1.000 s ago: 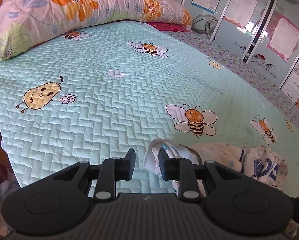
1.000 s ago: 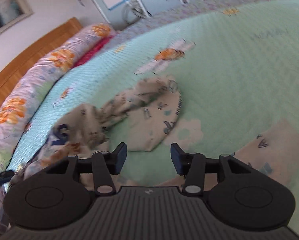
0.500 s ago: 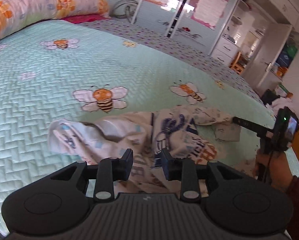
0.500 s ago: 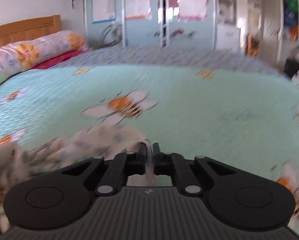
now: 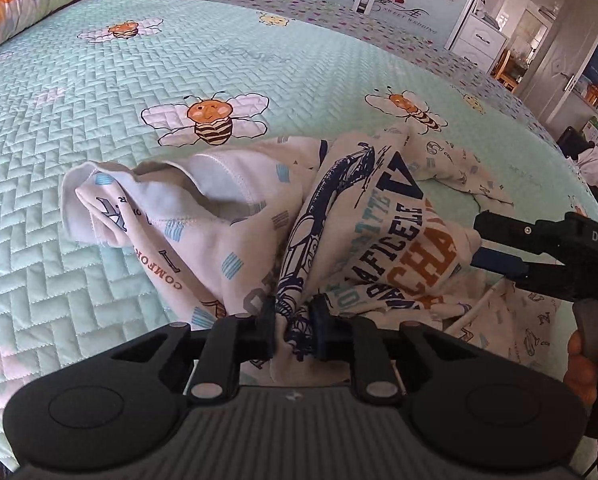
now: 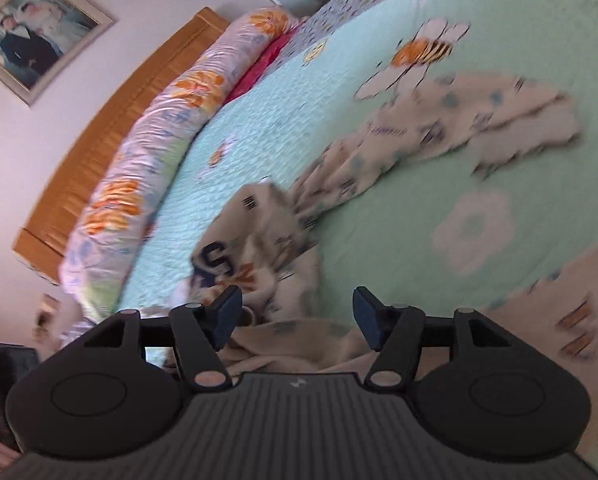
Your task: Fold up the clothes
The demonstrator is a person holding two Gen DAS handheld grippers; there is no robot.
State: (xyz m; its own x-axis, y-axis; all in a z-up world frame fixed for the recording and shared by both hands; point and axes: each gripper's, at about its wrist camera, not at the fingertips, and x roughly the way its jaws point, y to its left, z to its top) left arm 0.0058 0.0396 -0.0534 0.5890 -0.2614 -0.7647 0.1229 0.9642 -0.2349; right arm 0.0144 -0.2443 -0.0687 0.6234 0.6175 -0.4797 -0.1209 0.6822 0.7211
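Gathering: the left tool (image 5: 293,330) is closing, a bunched ridge of the printed shirt (image 5: 339,232) already pinched between its pads.
Right tool: the right tool (image 6: 297,318) stands wide and is opening; cloth lies under it, but nothing is pressed between its pads.
Garment place: crumpled on the green bee quilt (image 5: 119,92) of the bed, near its front edge, one sleeve (image 6: 479,120) trailing away from the heap.
Second piece: another pale printed cloth (image 6: 571,320) lies at the right, apart from the shirt across bare quilt.
Doing it well: in my judgement the left grip holds several layers, so lift and shake until a single edge hangs free.
Next call: the right tool should take a hem or shoulder, not the heap's middle.
Risk: pulling while bunched may drag the quilt or twist the sleeve under.
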